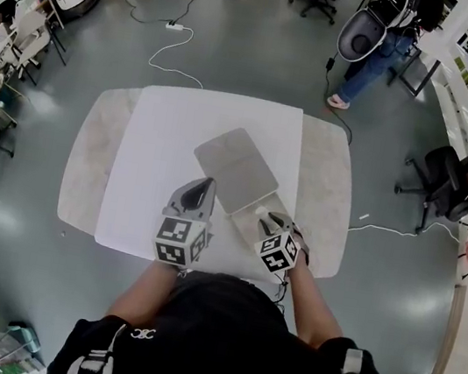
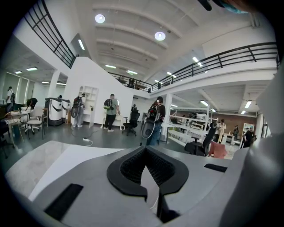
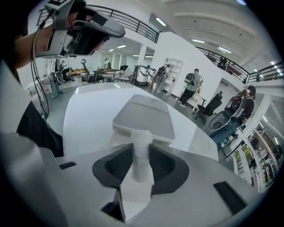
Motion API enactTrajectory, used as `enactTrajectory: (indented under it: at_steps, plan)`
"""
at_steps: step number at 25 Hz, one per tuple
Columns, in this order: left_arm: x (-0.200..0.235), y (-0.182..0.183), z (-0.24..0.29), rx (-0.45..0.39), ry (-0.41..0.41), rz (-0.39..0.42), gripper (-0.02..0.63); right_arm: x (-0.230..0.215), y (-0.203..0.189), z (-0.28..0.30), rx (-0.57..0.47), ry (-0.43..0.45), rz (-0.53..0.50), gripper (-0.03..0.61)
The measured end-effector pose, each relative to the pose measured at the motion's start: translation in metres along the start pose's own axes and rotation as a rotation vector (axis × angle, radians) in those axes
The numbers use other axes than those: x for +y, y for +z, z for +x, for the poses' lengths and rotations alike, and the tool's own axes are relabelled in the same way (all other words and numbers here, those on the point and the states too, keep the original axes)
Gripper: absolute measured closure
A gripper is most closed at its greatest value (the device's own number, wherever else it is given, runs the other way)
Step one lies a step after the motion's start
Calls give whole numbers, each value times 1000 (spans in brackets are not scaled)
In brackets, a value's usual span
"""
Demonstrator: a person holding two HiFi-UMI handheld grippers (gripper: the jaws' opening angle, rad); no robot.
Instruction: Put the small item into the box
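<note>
A flat grey box [image 1: 237, 171] with its lid down lies on the white cloth [image 1: 166, 144] in the middle of the table. My right gripper [image 1: 265, 216] is at the box's near right corner, shut on a small white cylindrical item [image 3: 141, 153]. The item stands up between the pads [image 3: 165, 165], with the box [image 3: 145, 116] just beyond it. My left gripper [image 1: 207, 184] hovers at the box's near left edge. Its jaws [image 2: 145, 153] meet at the tips with nothing between them.
The cloth covers the middle of a beige table [image 1: 90, 158]; its bare ends show left and right. A person in jeans [image 1: 372, 63] stands beyond the far right corner. A black chair [image 1: 442, 176] is on the right, a white cable [image 1: 170, 51] on the floor behind.
</note>
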State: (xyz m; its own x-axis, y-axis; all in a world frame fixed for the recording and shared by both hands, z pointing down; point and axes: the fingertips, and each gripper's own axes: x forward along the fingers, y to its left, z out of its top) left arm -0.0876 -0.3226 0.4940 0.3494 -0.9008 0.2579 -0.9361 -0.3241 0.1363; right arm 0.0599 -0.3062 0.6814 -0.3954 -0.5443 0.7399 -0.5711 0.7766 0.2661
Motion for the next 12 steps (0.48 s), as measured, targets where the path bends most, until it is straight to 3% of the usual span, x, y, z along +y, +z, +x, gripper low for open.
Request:
enactTrajectory:
  at_steps: [12]
  plan:
    - [6, 0, 0, 4, 21, -3, 608, 25, -45, 31, 150, 38, -159, 466]
